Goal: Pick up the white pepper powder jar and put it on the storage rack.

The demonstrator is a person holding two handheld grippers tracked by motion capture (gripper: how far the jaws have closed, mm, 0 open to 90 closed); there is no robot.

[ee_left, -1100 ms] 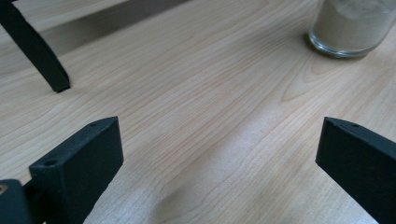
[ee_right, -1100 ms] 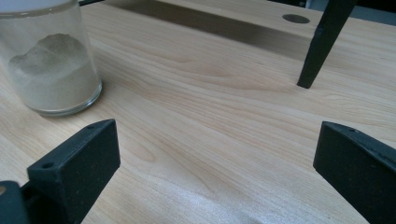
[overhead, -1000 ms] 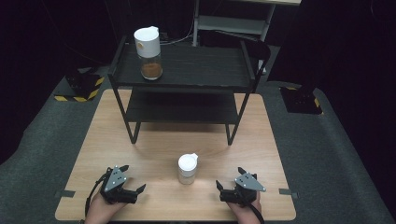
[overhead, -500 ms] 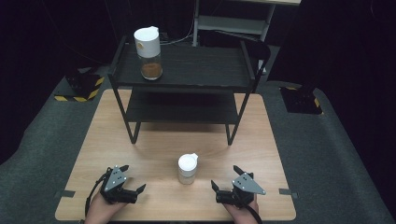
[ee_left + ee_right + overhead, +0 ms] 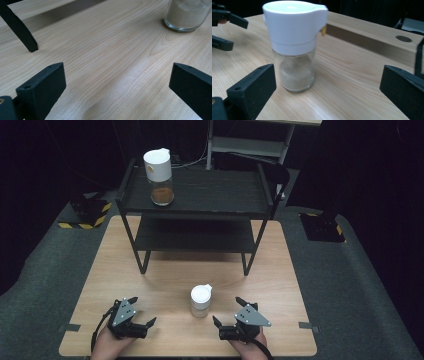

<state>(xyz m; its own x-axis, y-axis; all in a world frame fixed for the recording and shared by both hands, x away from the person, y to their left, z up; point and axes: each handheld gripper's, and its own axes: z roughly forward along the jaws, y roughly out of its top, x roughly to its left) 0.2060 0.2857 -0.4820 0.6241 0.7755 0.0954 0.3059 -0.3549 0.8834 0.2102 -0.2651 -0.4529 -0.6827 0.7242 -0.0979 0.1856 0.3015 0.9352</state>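
The right gripper (image 5: 230,315), jaws spread wide, faces the white-lidded seasoning jar (image 5: 294,45) ahead-left, lined up to grasp; left gripper (image 5: 139,312) idles released.

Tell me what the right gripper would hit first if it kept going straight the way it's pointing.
Most likely the white-lidded glass jar, standing left of centre ahead of the open right gripper. Its left finger would probably meet the glass first, though depth is uncertain.

Glass shaker (image 5: 201,300), white lid, upright on table, pale powder inside, perhaps half full.
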